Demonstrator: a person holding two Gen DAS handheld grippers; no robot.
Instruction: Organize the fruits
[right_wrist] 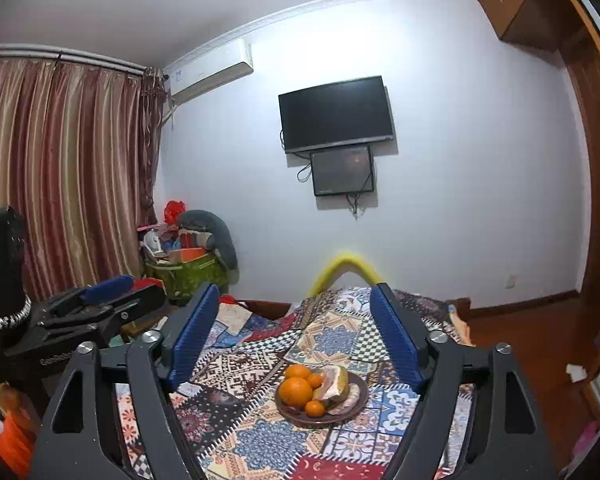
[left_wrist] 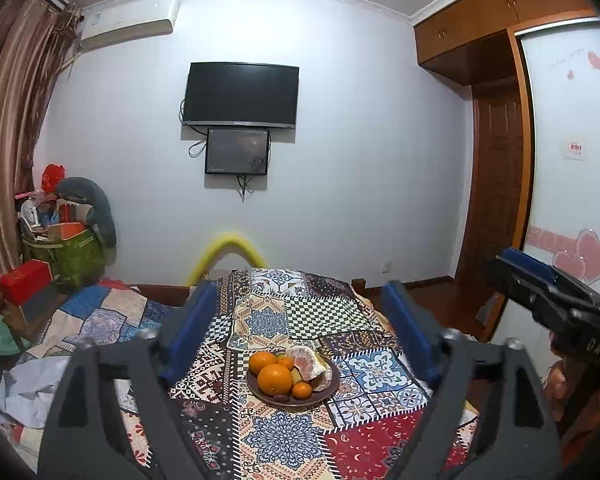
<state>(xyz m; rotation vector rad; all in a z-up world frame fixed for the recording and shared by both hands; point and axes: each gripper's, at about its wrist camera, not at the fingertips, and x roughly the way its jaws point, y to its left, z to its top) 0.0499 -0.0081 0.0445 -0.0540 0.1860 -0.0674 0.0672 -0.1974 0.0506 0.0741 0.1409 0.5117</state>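
left gripper (left_wrist: 300,300) jaws spread, empty | right gripper (right_wrist: 296,300) jaws spread, empty | fruits: oranges (left_wrist: 275,379) and peeled pomelo (left_wrist: 307,363) piled on brown plate (left_wrist: 332,386), mid patchwork tablecloth (left_wrist: 276,440), well ahead of both | oranges likely firm, round, rollable, pinch across middle | pomelo probably soft, grip gently

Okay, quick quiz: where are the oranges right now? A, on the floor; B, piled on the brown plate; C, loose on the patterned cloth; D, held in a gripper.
B: the oranges sit piled on the brown plate beside a peeled pomelo.
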